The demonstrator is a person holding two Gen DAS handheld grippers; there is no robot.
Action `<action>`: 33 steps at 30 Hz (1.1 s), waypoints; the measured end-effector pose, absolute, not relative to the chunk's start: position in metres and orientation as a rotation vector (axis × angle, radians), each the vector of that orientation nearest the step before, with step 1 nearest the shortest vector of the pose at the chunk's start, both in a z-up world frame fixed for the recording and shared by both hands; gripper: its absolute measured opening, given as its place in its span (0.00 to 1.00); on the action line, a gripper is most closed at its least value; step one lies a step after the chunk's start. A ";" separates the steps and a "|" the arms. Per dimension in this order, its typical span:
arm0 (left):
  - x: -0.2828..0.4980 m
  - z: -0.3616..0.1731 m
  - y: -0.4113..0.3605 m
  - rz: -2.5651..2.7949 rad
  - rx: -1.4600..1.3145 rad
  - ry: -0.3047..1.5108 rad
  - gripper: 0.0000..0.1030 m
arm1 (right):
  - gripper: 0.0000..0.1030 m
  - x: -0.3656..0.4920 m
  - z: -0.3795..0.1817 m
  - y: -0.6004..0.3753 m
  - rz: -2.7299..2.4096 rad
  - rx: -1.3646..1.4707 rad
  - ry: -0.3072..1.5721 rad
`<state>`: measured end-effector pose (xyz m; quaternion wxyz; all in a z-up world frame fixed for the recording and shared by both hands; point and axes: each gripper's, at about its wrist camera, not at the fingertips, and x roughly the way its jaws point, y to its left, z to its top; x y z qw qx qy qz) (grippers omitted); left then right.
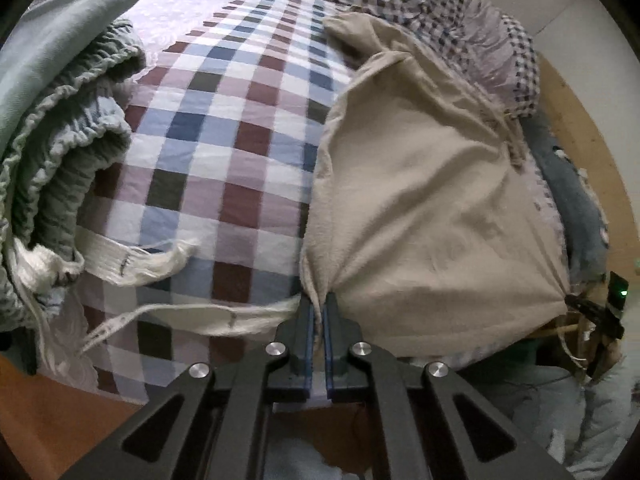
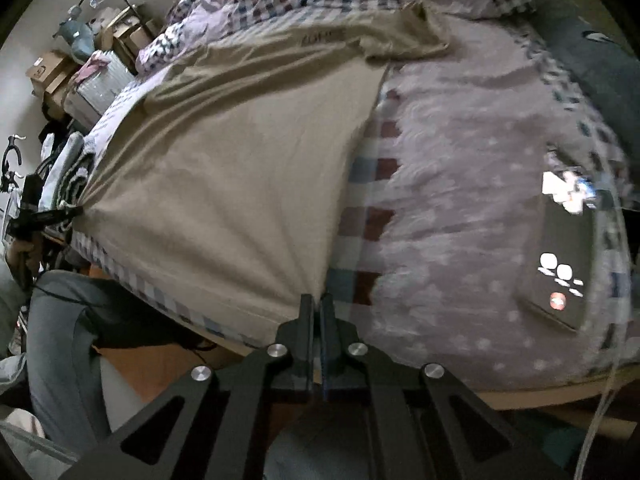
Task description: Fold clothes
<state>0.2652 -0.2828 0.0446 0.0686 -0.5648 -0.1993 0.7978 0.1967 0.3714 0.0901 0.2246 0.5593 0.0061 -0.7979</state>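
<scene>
Beige cotton fills the right half of the left wrist view: a T-shirt [image 1: 432, 200] spread over the checked bedsheet [image 1: 224, 152], its near hem gathered to a point at bottom centre. Left gripper [image 1: 322, 308] pinching that corner, jaws pressed together on the cloth. Far right edge of frame: right gripper [image 1: 576, 300] clamped on the other hem corner. Upper left: a pile of grey-green clothes [image 1: 60, 120], white drawstrings trailing below.

Right wrist view: same T-shirt [image 2: 240, 160] stretched taut from centre toward the upper middle, collar end lying at the top. Right gripper [image 2: 316, 300] shut on the hem corner, bottom centre; left gripper [image 2: 72, 212] small at mid left. Phone [image 2: 560, 272] on the quilt, lower right.

Probably mid-fold, hem held at both corners. Next calls for both corners moving together, evenly, tension kept.
</scene>
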 end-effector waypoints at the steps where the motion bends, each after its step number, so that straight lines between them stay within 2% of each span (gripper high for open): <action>1: 0.267 0.049 -0.280 2.385 -1.690 -0.606 0.02 | 0.00 0.199 0.096 0.373 -2.214 1.536 0.021; 6: 0.269 0.046 -0.274 2.354 -1.723 -0.627 0.02 | 0.00 0.209 0.111 0.376 -2.239 1.538 0.069; 17: 0.273 0.028 -0.275 2.328 -1.837 -0.665 0.02 | 0.00 0.210 0.062 0.370 -2.141 1.707 0.120; 25: 0.272 0.024 -0.269 2.371 -1.881 -0.620 0.04 | 0.04 0.211 0.062 0.367 -2.120 1.801 0.213; 28: 0.278 0.028 -0.278 2.406 -1.862 -0.636 0.07 | 0.04 0.213 0.072 0.374 -2.142 1.803 0.201; 29: 0.280 0.032 -0.280 2.421 -1.833 -0.645 0.13 | 0.05 0.214 0.077 0.377 -2.158 1.794 0.196; 30: 0.282 0.038 -0.282 2.435 -1.783 -0.665 0.26 | 0.08 0.214 0.085 0.379 -2.177 1.779 0.187; 31: 0.284 0.044 -0.284 2.449 -1.732 -0.685 0.33 | 0.10 0.215 0.093 0.380 -2.197 1.761 0.177; 32: 0.286 0.050 -0.285 2.462 -1.680 -0.704 0.46 | 0.17 0.215 0.102 0.380 -2.217 1.737 0.170; 33: 0.288 0.059 -0.286 2.481 -1.615 -0.721 0.52 | 0.24 0.215 0.111 0.378 -2.237 1.709 0.166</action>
